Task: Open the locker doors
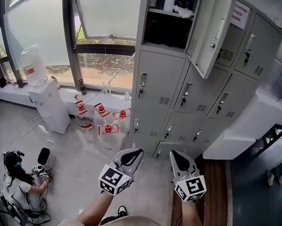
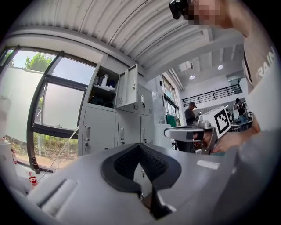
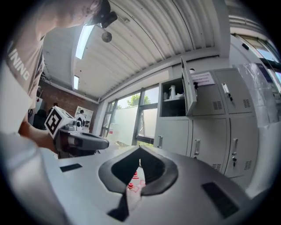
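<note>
A bank of grey lockers (image 1: 179, 96) stands ahead of me, several doors wide and several rows high. The top-left door (image 1: 212, 26) hangs open and shows a shelf with a white bottle; the other doors are closed. My left gripper (image 1: 135, 155) and right gripper (image 1: 177, 155) are held side by side well short of the lockers, both shut on nothing. In the left gripper view the left gripper (image 2: 140, 147) points at the lockers (image 2: 116, 129), with the open door (image 2: 127, 85) above. The right gripper (image 3: 139, 150) also faces the open door (image 3: 189, 88).
A white water dispenser (image 1: 48, 104) stands by the window at the left. Several red-capped water bottles (image 1: 105, 123) sit on the floor by the lockers. A person (image 1: 18, 181) sits on the floor at the far left. A white counter (image 1: 246, 124) juts out at the right.
</note>
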The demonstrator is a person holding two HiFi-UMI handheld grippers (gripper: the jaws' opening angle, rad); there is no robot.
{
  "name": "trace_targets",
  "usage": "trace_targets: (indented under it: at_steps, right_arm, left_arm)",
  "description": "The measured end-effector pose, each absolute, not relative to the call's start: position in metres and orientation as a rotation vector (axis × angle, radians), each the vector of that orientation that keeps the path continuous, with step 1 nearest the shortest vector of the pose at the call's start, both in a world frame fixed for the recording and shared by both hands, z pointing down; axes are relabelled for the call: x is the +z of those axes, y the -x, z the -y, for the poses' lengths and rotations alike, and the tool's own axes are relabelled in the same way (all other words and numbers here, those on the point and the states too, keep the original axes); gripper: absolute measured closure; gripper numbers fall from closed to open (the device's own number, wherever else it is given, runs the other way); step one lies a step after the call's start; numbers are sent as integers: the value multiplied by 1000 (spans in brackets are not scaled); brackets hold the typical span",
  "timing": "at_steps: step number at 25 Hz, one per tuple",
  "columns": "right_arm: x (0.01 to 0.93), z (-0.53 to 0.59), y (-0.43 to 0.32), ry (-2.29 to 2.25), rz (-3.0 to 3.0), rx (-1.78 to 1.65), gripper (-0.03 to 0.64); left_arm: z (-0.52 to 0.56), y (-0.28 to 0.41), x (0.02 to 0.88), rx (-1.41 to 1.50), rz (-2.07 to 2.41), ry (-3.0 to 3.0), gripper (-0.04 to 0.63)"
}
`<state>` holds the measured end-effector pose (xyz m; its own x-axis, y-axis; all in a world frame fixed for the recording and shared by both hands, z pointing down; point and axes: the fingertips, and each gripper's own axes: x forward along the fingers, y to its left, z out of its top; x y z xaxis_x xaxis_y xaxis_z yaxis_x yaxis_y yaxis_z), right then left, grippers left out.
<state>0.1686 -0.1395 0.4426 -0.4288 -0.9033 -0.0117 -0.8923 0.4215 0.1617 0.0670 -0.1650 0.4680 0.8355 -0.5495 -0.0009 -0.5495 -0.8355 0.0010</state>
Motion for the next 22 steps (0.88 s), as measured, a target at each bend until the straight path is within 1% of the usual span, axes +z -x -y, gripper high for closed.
trace_targets:
  at_steps: [6,13,22]
  right_arm:
    - [477,111,-178,-1570,2618,-106,606]
    - [465,98,-198,-1672,2572,-142,606]
    - [480,81,-174,-1682,2536,-115,606]
  left_arm:
    - [125,-96,474,37,973,-2993,588]
    - [114,-81,475,13,1030,-3002,588]
    - [106,-69,487,44,971,-3004,588]
